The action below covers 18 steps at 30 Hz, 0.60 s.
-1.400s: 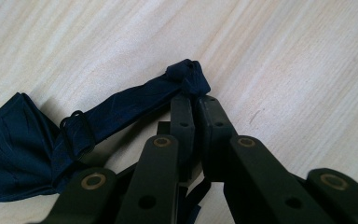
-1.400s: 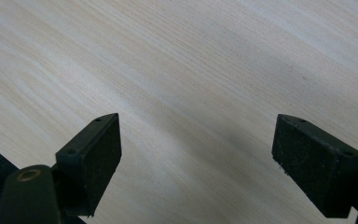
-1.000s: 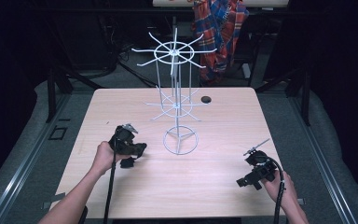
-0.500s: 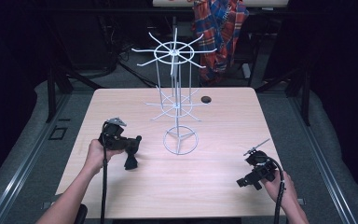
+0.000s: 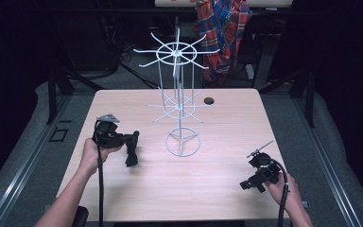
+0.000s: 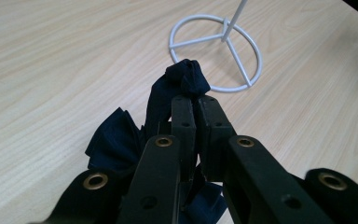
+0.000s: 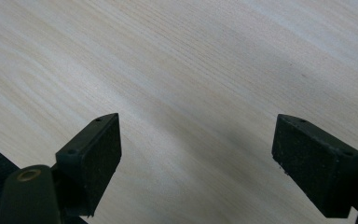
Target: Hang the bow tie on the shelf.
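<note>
High view, left hand-held gripper [image 5: 133, 140] pinching dark cloth [image 5: 131, 156] above table [image 5: 217, 184], right hand-held gripper [image 5: 244, 185] spread.

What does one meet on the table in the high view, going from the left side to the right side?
left gripper holding a dark cloth → white wire rack → small black round thing → right gripper, resting with open jaws.

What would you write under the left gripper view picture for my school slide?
The left gripper pinches a dark blue cloth above the wooden table, near the white wire stand's ring base.
</note>
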Available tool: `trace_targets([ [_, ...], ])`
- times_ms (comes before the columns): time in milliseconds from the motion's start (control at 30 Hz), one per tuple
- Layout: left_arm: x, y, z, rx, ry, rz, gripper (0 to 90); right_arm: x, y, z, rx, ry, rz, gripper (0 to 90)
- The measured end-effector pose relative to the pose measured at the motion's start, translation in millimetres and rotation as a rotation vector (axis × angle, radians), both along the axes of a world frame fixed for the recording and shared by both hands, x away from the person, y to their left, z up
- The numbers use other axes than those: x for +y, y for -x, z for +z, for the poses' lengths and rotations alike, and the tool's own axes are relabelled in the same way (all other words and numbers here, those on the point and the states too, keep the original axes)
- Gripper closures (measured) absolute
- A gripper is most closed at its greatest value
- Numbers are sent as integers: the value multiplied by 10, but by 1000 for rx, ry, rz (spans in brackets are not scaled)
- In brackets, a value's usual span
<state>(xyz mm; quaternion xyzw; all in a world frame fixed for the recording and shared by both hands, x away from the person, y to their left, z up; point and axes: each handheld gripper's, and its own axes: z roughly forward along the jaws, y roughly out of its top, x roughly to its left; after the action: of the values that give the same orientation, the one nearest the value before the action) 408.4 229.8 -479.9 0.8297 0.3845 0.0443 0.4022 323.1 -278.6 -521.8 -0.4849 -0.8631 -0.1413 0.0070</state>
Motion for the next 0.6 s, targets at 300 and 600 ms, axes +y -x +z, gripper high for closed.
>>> trace_targets([
  [300, 33, -13, 67, -18, 10, 4, 862, 10, 3, -5, 6, -8, -8, 154],
  [600, 73, -53, 169, -45, 34, 12, 863, 8, -5, -20, -10, -18, 1, 154],
])
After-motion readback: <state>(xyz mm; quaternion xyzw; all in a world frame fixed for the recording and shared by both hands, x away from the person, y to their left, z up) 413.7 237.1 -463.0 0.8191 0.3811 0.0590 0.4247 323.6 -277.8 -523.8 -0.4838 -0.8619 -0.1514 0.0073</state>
